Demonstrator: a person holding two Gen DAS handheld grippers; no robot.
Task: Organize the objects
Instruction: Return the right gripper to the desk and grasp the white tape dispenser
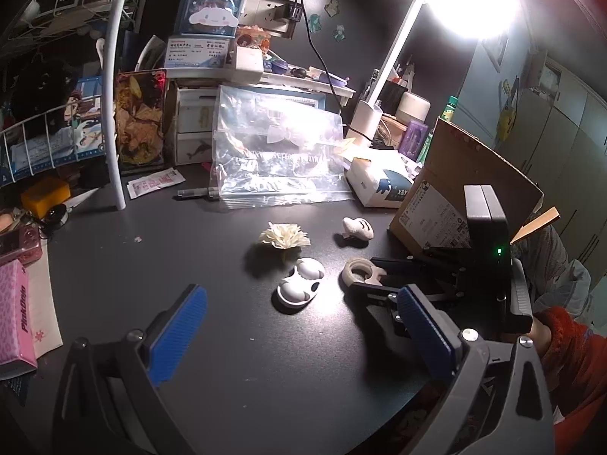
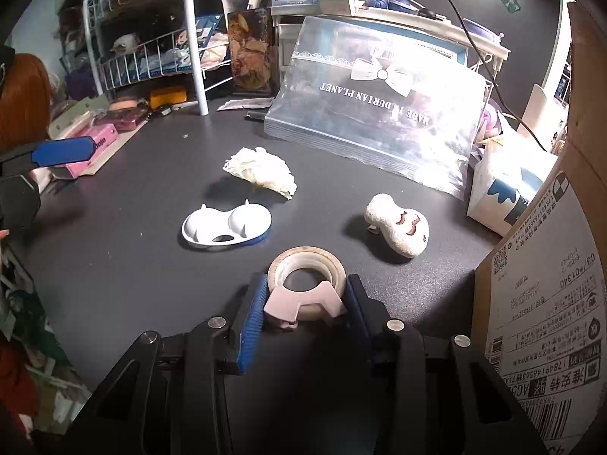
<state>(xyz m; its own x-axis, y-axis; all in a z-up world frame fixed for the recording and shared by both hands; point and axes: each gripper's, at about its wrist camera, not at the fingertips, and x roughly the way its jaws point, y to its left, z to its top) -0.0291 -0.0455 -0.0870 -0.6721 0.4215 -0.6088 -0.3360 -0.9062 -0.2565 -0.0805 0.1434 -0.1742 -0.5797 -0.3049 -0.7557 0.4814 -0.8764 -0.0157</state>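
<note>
Tape dispenser (image 2: 307,292) first, nearest of all: the right gripper (image 2: 306,305) has its two blue-padded fingers (image 2: 253,318) pressed against the pink dispenser's sides, holding it low on the dark desk (image 2: 114,265). From the left wrist view the same dispenser (image 1: 358,271) shows pinched at the tip of that gripper (image 1: 366,284).

Just left of the dispenser, the left gripper (image 1: 299,335) hangs with its jaws spread wide and nothing between them.

Beyond the dispenser to its left lies a white two-cup case (image 2: 227,226), open side up. Beyond it to the right lies a small fuzzy plush with a stitched face (image 2: 396,229). Farther back, past the case, sits a cream fabric flower (image 2: 261,170).

Right of the dispenser stands a cardboard box (image 2: 546,295) with shipping labels. Farthest back, a clear zip bag (image 2: 379,110) leans against the white drawers (image 1: 193,129).
</note>
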